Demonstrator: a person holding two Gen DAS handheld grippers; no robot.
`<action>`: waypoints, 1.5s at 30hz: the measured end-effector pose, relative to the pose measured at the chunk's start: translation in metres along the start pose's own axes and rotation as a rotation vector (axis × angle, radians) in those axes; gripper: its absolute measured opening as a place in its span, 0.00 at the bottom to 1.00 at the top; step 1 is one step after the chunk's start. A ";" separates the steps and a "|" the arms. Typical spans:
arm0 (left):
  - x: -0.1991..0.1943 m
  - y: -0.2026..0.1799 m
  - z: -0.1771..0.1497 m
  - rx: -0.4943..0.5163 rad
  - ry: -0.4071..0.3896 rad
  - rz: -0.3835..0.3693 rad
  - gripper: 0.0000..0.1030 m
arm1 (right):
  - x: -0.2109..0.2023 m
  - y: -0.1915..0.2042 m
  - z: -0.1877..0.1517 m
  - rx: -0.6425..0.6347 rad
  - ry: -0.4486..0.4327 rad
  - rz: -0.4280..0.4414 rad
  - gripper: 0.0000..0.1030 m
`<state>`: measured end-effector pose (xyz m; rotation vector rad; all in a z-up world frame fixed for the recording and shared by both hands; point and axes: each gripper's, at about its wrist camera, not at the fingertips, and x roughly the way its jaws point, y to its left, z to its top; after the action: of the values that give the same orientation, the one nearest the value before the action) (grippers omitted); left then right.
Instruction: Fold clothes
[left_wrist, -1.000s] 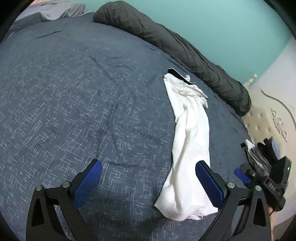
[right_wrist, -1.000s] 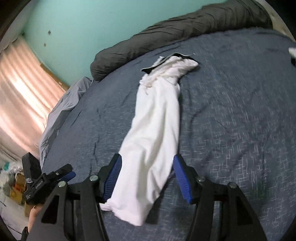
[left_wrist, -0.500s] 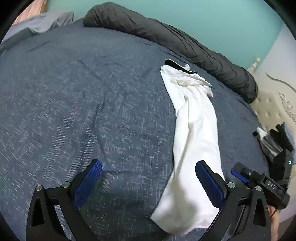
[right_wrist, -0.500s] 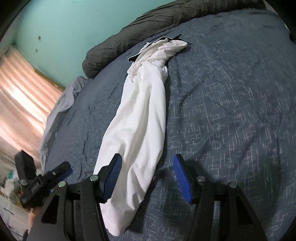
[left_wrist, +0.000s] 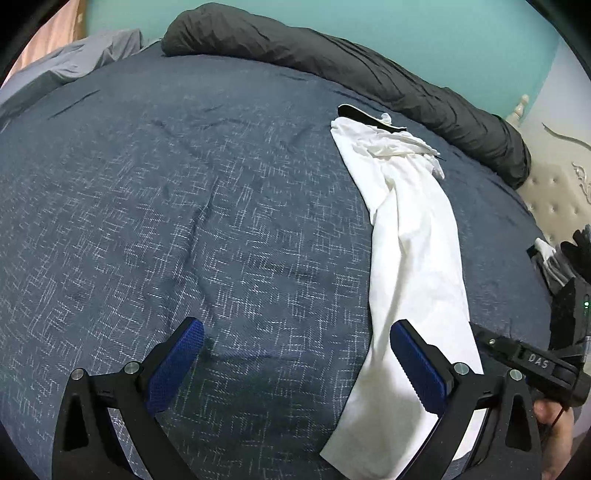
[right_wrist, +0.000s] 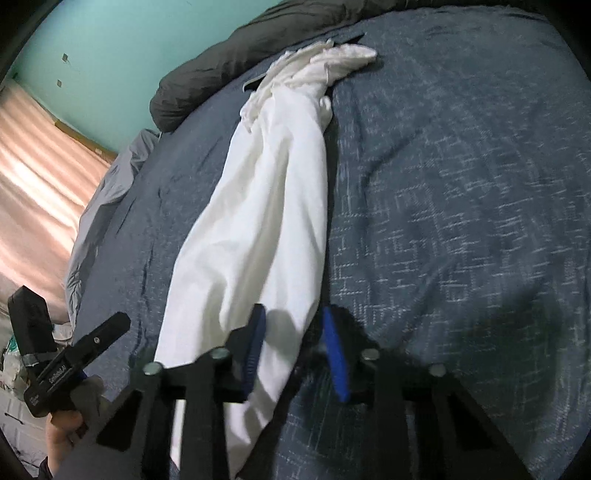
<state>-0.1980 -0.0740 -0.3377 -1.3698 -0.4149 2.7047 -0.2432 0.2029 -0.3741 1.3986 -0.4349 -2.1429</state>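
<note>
A long white garment (left_wrist: 413, 240) lies bunched lengthwise on the dark blue bedspread (left_wrist: 184, 221), with a black-edged part at its far end. My left gripper (left_wrist: 295, 354) is open just above the bedspread. Its right finger (left_wrist: 417, 365) overlaps the garment's left edge near the near end, and only bedspread lies between the pads. In the right wrist view the white garment (right_wrist: 266, 203) runs away from me. My right gripper (right_wrist: 293, 314) straddles its near end and the jaws are closing. The cloth is between them, and a dark gap still shows at the right pad (right_wrist: 334, 354).
A rolled dark grey duvet (left_wrist: 369, 74) lies along the bed's far edge under a teal wall. A grey sheet (left_wrist: 74, 62) sits at the far left. A tufted headboard (left_wrist: 554, 195) and a pile of dark clothes (left_wrist: 557, 258) are on the right. A pink curtain (right_wrist: 37, 166) hangs beyond the bed.
My right gripper has come down over the garment's near end and its jaws have narrowed around the cloth. My left gripper has shifted slightly along the bed and stays open.
</note>
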 end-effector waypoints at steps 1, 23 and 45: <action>0.001 0.000 0.000 -0.002 0.001 -0.001 1.00 | 0.002 0.000 -0.001 0.003 0.008 0.007 0.16; 0.014 -0.001 0.001 -0.021 0.027 0.011 1.00 | -0.065 -0.042 0.019 0.114 -0.204 0.062 0.02; 0.023 -0.029 0.008 0.022 0.062 -0.102 1.00 | -0.077 -0.085 0.024 0.214 -0.262 -0.045 0.02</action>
<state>-0.2194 -0.0429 -0.3431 -1.3831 -0.4357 2.5703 -0.2627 0.3167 -0.3533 1.2488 -0.7584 -2.3842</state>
